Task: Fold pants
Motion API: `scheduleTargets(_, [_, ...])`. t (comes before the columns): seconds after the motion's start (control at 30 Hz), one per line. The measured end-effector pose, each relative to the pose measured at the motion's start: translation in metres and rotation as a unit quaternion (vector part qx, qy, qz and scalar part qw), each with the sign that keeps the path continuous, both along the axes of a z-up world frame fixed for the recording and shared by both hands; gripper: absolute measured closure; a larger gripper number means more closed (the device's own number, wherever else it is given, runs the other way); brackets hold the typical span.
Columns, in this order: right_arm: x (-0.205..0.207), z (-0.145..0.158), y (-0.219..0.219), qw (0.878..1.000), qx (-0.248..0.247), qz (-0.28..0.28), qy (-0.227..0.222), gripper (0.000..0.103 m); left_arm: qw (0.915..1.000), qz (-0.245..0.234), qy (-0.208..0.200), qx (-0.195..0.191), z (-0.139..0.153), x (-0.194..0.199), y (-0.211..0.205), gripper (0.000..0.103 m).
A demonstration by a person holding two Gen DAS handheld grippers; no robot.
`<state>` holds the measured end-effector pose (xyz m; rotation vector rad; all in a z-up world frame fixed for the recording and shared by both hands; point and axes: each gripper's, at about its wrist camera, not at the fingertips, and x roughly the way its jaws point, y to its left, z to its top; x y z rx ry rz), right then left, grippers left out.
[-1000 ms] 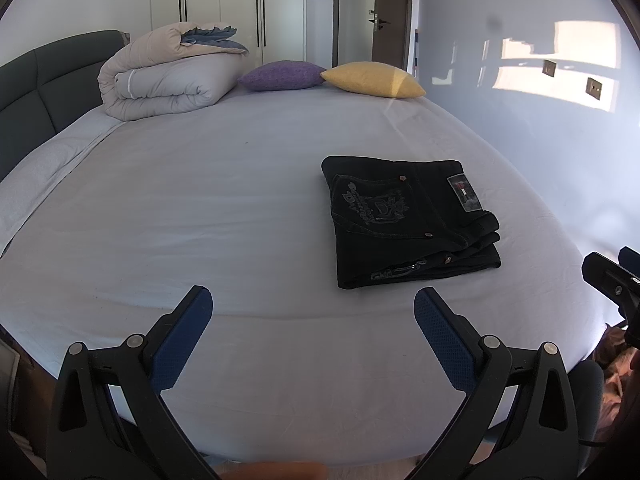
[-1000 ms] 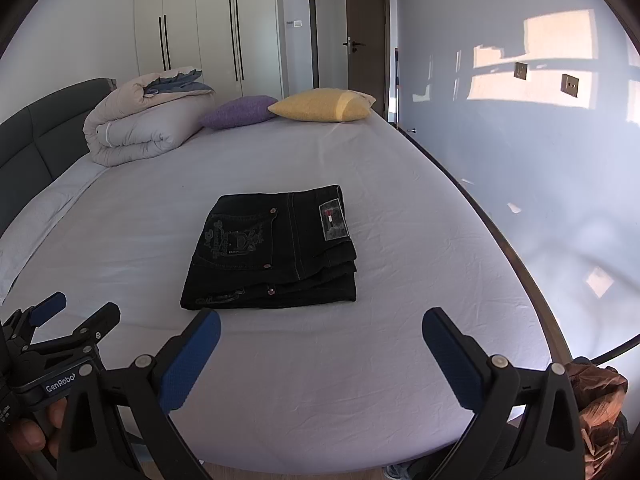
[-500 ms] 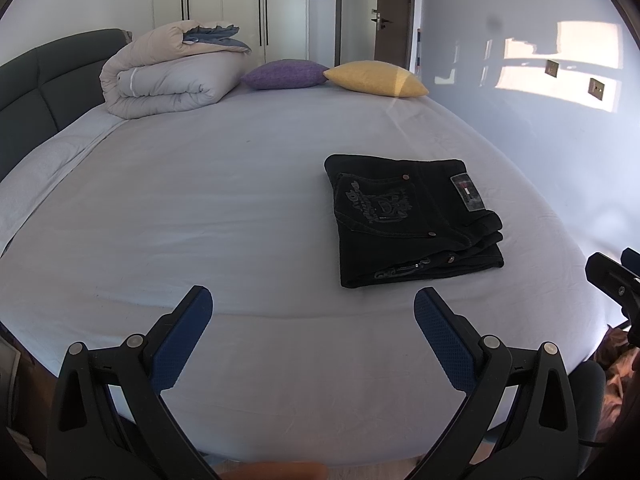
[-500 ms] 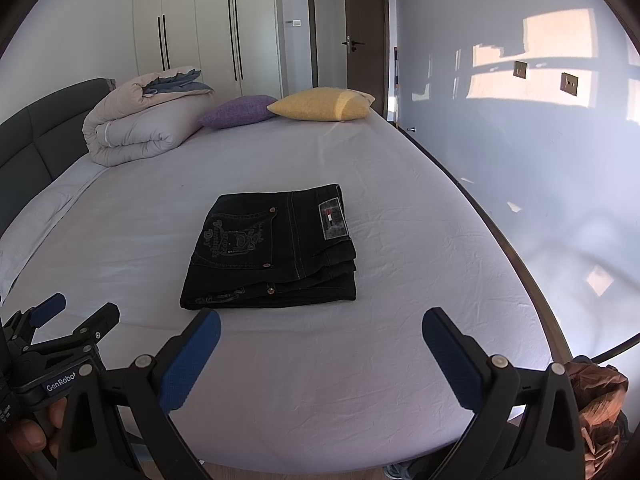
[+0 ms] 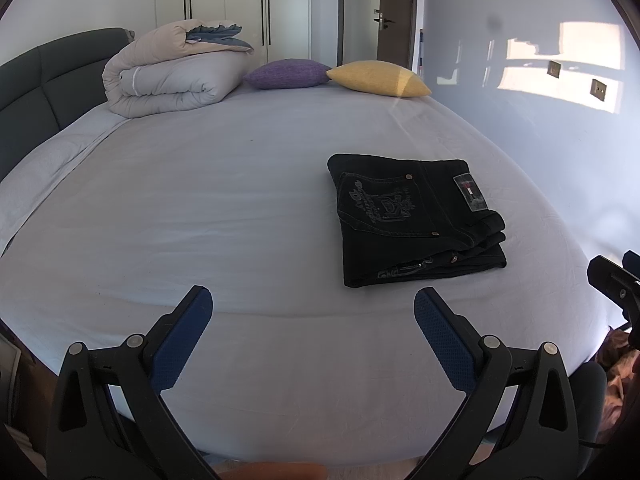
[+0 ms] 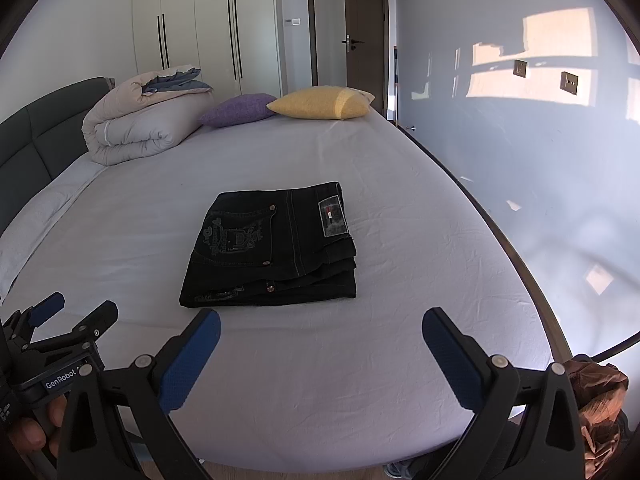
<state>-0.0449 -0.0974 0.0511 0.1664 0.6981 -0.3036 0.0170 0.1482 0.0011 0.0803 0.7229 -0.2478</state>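
Observation:
Black pants (image 5: 416,216) (image 6: 276,248) lie folded into a compact rectangle on the light bed sheet, back pocket embroidery and a label patch facing up. My left gripper (image 5: 312,300) hangs open above the near edge of the bed, left of the pants and well short of them. My right gripper (image 6: 320,322) is open too, just in front of the pants' near edge, nothing between its blue pads. The left gripper (image 6: 52,320) shows at the lower left of the right wrist view, and part of the right gripper (image 5: 616,280) at the right edge of the left wrist view.
A rolled duvet (image 5: 172,76) lies at the far left by the dark headboard (image 5: 40,80). A purple cushion (image 5: 286,74) and a yellow cushion (image 5: 380,78) sit at the far end. The wall (image 6: 540,160) runs along the bed's right side. Brownish cloth (image 6: 600,400) lies off the bed's near right corner.
Both grippers have drifted slightly, so the view tilts up a little. The pants have not moved and both grippers stay open.

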Motion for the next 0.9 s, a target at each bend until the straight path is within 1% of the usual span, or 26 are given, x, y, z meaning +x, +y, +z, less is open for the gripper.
scheduleTargets(0.37, [-0.003, -0.0054, 0.0009, 1.0, 0.001, 0.001, 0.003, 0.0, 1.0, 0.0, 0.0, 0.0, 0.0003, 0.0003, 0.0004, 0.0])
scheduleTargets(0.9, [-0.0021, -0.0057, -0.0003, 1.0, 0.002, 0.002, 0.005, 0.0, 1.0, 0.007, 0.004, 0.001, -0.0018, -0.0033, 0.0028, 0.0])
